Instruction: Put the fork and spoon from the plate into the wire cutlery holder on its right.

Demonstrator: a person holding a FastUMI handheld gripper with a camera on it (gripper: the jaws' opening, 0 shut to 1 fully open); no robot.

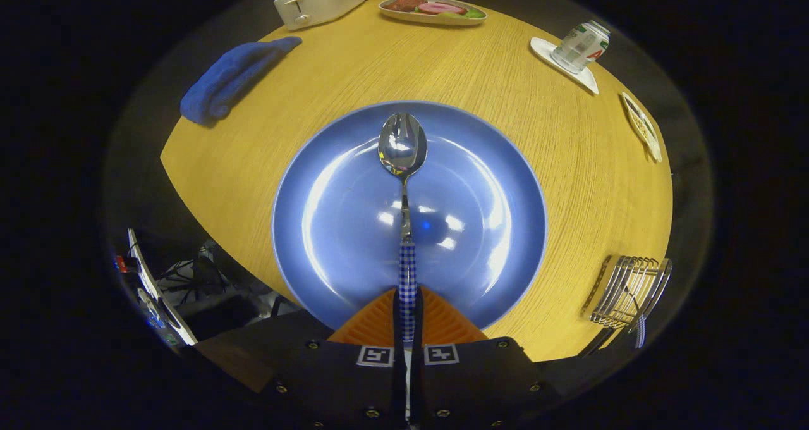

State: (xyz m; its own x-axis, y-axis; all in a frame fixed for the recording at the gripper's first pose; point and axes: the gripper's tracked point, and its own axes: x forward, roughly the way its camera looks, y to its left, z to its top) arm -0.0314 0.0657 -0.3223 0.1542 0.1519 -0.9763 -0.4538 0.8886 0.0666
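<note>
One wooden table [265, 164] carries everything, its yellow top wide under the camera. Biggest on it is the blue plate [480, 227] at the near edge, bare and glossy. Off at the left edge lies a folded blue cloth [231, 79]; a white toaster [319, 0] sits at the far left corner, and a long dish [436, 16] of food rests on the far edge. A can [580, 45] stands on a white coaster [591, 79] toward the far right corner, with a small saucer [641, 126] on the right edge. The wire holder [629, 291] stands at the near right edge, well apart from the plate, a checked handle poking from it. Gripper [408, 313] is closed tight: both orange fingers [373, 325] pinch the checked handle of the spoon [402, 144], bowl stretched out over the plate's middle.
</note>
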